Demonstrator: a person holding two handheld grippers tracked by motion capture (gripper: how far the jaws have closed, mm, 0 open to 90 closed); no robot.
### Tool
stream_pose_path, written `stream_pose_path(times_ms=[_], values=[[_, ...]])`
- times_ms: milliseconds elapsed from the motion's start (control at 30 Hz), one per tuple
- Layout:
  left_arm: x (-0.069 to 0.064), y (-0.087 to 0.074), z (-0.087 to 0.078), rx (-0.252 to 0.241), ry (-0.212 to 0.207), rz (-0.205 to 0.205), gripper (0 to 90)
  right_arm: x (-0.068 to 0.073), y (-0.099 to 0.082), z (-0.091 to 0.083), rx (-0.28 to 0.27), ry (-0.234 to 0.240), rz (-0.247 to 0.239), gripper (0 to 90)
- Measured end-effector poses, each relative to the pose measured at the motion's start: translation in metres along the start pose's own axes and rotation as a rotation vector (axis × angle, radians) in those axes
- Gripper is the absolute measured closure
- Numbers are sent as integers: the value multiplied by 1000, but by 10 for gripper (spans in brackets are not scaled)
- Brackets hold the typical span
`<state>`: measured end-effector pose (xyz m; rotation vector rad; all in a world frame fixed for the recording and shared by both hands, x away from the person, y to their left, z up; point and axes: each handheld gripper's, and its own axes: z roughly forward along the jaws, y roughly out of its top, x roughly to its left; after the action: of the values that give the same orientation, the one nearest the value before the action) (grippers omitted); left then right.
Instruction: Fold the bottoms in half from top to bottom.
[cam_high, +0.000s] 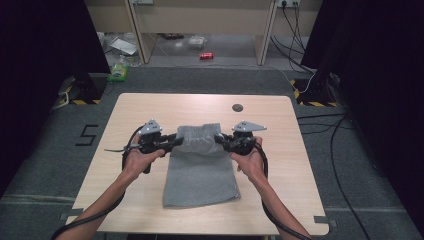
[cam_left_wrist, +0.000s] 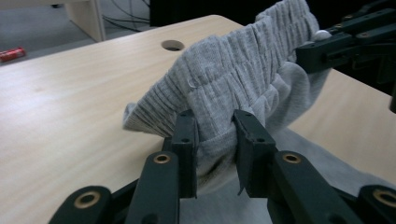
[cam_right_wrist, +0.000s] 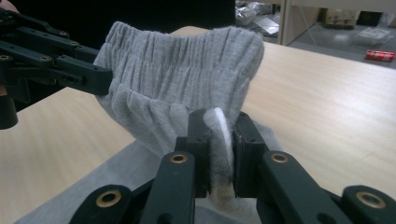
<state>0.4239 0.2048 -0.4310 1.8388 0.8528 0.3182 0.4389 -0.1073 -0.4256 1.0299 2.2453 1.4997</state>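
A grey knit garment (cam_high: 200, 170) with a ribbed elastic band (cam_high: 199, 136) lies on the wooden table (cam_high: 150, 107), its far end lifted and folded back toward the person. My left gripper (cam_high: 176, 142) is shut on the band's left corner; its jaws pinch bunched grey cloth (cam_left_wrist: 224, 93) in the left gripper view. My right gripper (cam_high: 220, 140) is shut on the band's right corner, clamping a folded white-edged hem (cam_right_wrist: 220, 140). Between the two grippers the band (cam_right_wrist: 182, 74) hangs stretched above the table. The near part of the garment rests flat.
A round cable hole (cam_high: 237, 107) is in the table near the far edge. Beyond the table stand a desk frame, cables, a red can (cam_high: 206, 56) and a green object (cam_high: 119, 73) on the floor. Dark curtains flank both sides.
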Motion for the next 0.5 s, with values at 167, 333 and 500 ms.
stream_pose_path(times_ms=[167,333,500], values=[[-14,-23,-8,4,-24,19,712,14,-19,-11,10,10,-22,801],[-23,-41,-15,11,-42,28,712,27,-36,-19,20,32,-24,801],[-34,-60,-19,27,-66,39,713,36,-50,-25,36,29,-48,800]])
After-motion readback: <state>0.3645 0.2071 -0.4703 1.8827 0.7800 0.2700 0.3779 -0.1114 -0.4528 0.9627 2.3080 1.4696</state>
